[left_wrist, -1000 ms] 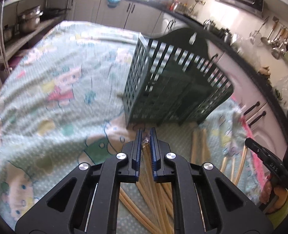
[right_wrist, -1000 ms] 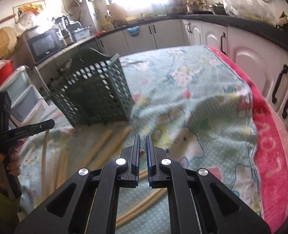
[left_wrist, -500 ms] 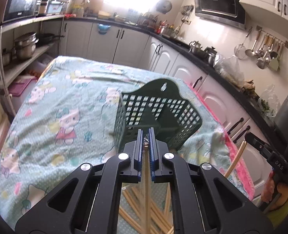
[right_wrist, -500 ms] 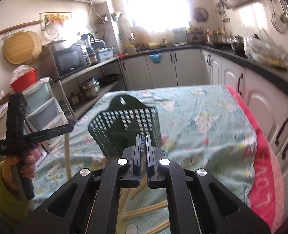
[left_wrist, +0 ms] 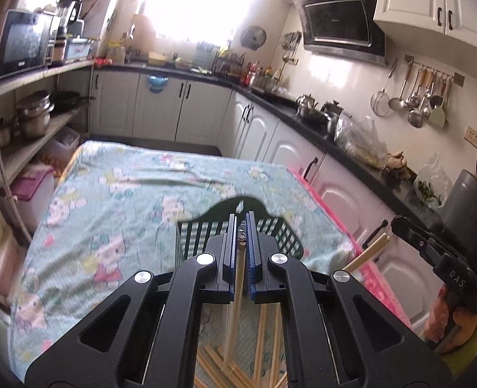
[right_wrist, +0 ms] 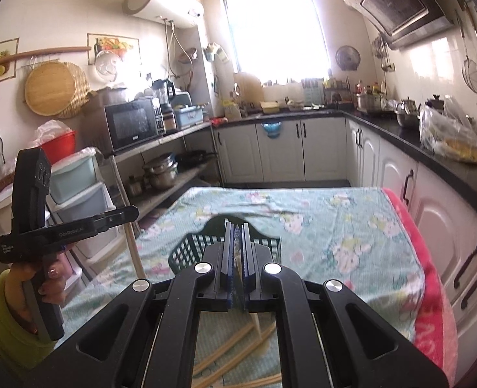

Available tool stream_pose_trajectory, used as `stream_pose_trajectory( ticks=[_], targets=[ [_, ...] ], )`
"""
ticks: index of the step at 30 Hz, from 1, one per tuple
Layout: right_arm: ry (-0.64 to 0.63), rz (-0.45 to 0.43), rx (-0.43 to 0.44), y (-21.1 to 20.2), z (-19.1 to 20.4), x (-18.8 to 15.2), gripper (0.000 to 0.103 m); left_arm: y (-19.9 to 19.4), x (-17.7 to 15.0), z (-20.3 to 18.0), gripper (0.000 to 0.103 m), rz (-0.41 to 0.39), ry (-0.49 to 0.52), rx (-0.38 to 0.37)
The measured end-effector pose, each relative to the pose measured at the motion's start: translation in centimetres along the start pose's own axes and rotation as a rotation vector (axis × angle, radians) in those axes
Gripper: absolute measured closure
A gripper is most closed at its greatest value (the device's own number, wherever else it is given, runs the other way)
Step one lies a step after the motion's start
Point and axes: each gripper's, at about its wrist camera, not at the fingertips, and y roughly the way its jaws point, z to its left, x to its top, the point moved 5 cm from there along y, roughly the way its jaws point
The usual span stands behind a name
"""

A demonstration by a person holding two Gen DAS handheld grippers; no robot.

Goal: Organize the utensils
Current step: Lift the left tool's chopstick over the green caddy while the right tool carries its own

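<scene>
The tabletop [left_wrist: 115,213] wears a mint-green cloth printed with pastel cartoon cats, pink along its right edge. The slotted basket [left_wrist: 193,239] on it is dark green, and the chopsticks [left_wrist: 235,326] are pale wood. Each black tool, left [left_wrist: 241,226] and right [right_wrist: 237,236], has blue pads; a yellow-green sleeve [right_wrist: 2,323] shows.

green basket [left_wrist: 280,236] half hidden behind claw, chopsticks [left_wrist: 225,365] cut off below
</scene>
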Motion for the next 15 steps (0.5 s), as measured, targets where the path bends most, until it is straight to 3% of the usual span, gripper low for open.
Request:
stream_pose_trajectory(
  ticks=[15],
  targets=[
    [-0.009, -0.153, 0.025, -0.4, 0.5, 7.8, 0.099, -0.6, 7.4, -1.6, 0.100, -0.150, 0.043, 0.047]
  ],
)
